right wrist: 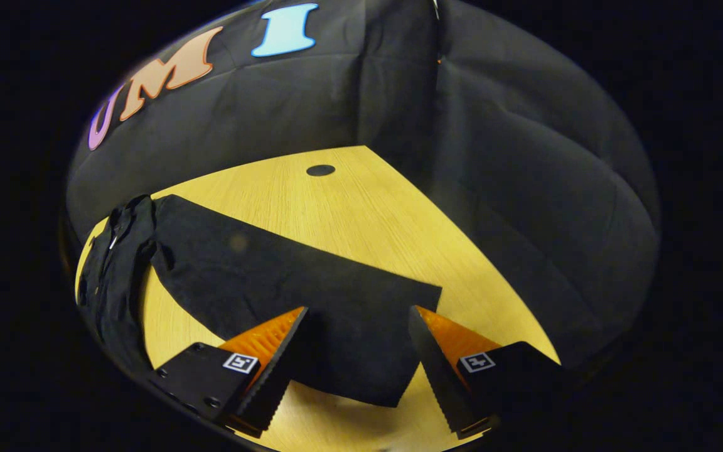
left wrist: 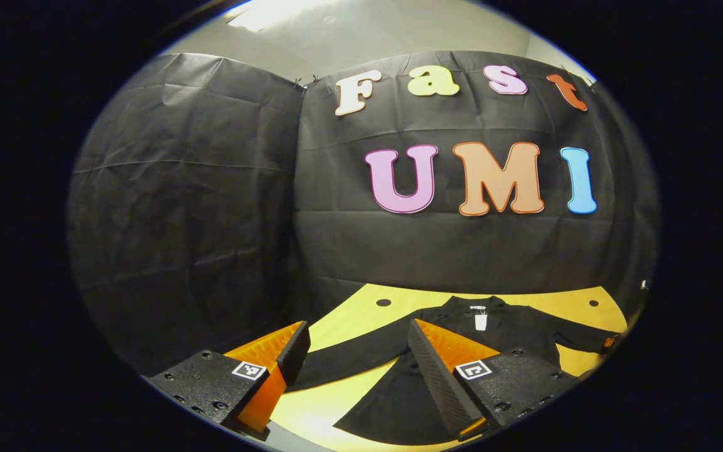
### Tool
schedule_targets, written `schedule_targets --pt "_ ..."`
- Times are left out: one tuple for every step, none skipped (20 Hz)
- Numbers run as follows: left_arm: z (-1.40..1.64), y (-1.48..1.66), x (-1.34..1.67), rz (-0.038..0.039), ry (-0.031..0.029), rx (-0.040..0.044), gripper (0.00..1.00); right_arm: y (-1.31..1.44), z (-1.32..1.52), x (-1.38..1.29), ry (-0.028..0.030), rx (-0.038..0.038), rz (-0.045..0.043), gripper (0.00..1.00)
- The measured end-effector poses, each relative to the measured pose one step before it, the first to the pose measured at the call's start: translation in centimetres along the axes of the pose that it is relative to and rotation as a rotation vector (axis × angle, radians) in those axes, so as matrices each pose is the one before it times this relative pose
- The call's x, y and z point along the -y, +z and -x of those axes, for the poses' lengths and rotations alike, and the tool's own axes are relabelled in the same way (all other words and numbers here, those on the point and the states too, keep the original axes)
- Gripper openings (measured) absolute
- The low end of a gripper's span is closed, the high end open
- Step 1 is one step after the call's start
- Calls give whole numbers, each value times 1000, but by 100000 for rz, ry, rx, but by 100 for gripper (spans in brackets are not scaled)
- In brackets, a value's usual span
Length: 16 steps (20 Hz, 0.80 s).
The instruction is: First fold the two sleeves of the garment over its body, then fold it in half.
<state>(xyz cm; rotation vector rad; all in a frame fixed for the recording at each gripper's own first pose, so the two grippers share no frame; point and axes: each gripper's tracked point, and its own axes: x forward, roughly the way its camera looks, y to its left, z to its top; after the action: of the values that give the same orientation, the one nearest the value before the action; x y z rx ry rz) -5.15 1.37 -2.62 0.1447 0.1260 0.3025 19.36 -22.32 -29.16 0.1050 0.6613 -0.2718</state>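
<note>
A black long-sleeved garment (left wrist: pixel 462 339) lies spread flat on the yellow wood-grain surface (right wrist: pixel 349 207), collar toward the booth's black cloth wall (left wrist: pixel 211 207). In the left gripper view it fills the lower centre of the frame, with one sleeve (left wrist: pixel 349 361) running toward the lower left and the other reaching the right edge. In the right gripper view a sleeve (right wrist: pixel 311 289) stretches from the middle left down to the lower centre, its cuff end lying between the fingers of the right tool (right wrist: pixel 358 370).

Both tools stand with fingers spread wide and nothing between the pads. The left tool (left wrist: pixel 355 376) hangs over the near sleeve and the hem area. No sleeve is folded yet, so the task appears to be at its start.

To do the sleeve fold well, the right tool would best come down straight on the cuff end so that both fingers catch the full thickness of cloth, not only the top layer. Then the lift should be low and the carry go across toward the chest, so the sleeve lays flat with no twist at the shoulder. The left tool could take its own cuff the same way.

A small white tag (left wrist: pixel 480 321) sits under the collar; any writing on it is too small to read. Each finger mount carries a square black-and-white marker (left wrist: pixel 248 370), a pattern and not words.
</note>
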Motion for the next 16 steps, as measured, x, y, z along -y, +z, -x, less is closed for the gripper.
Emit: schedule_targets --pt "-56 176 218 -577 -422 158 92 129 -352 104 109 1166 -1303 100" --pt "26 57 245 -450 -560 323 92 -276 -146 -31 85 -631 32 100" --pt "-64 4 340 -325 -673 285 92 -84 56 53 -175 996 1140 100" --pt "-6 3 114 -299 -491 63 93 -61 -9 10 -220 246 1853 100" --pt "-62 -52 38 -275 -114 -242 93 -1 173 68 -153 795 585 100" --pt "37 -131 72 -164 -183 -185 93 116 3 -60 208 1215 -206 100" --pt "-75 -90 169 -124 -308 -182 92 -46 -133 -76 290 873 -520 100" --pt "-18 -33 6 -157 26 -294 93 137 -63 49 147 1184 -57 100" --pt "-11 0 1 -59 109 -128 93 3 15 77 180 421 237 100" --pt "54 20 9 74 126 10 92 -71 -11 219 517 279 101 97" --pt "68 67 -103 180 85 108 92 51 61 208 992 -24 253 96" --pt "49 -117 -54 111 123 -18 91 164 237 720 348 40 362 85" --pt "52 -38 -95 93 230 -209 92 97 100 187 169 -106 237 79" --pt "39 -82 -67 200 175 -147 91 12 90 -306 1438 -291 -666 77" --pt "54 -65 -33 310 136 -146 92 106 74 -68 232 -219 -461 75" --pt "119 -132 -113 415 108 -19 91 218 19 125 531 121 -184 66"
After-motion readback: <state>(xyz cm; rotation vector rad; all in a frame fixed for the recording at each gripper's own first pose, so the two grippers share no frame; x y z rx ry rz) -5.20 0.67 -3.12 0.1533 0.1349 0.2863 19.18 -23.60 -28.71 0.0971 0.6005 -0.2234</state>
